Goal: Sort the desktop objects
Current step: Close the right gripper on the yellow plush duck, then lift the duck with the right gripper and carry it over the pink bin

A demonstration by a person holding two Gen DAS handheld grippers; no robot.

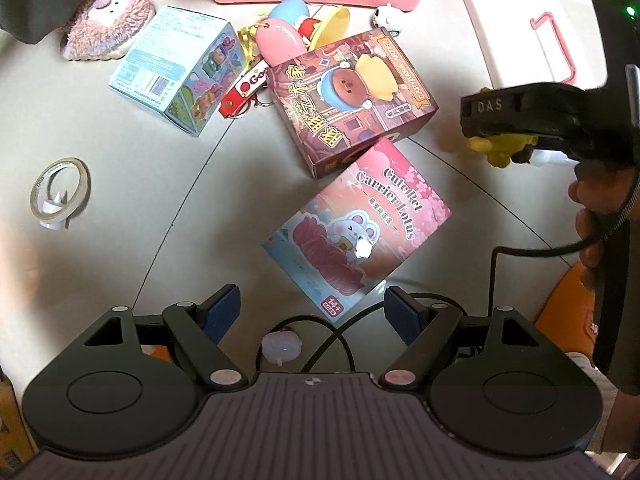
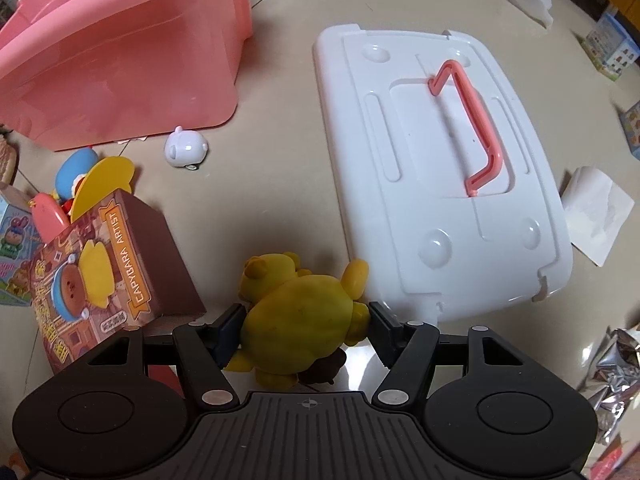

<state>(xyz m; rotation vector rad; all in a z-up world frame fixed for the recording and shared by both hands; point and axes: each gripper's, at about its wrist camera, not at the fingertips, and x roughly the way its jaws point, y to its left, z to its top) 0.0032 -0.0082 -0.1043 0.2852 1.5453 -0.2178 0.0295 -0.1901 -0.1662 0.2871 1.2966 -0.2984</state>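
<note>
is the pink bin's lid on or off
Off. The white lid with the pink handle lies flat on the surface beside the pink bin, apart from it, and the bin's top is uncovered.

Beige floor (image 2: 280, 140) bears pink bin (image 2: 120, 60), white lid (image 2: 400, 240), boxes, toys.

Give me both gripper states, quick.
Left gripper: open, holding nothing.
Right gripper: closed on the yellow bear toy.
</note>
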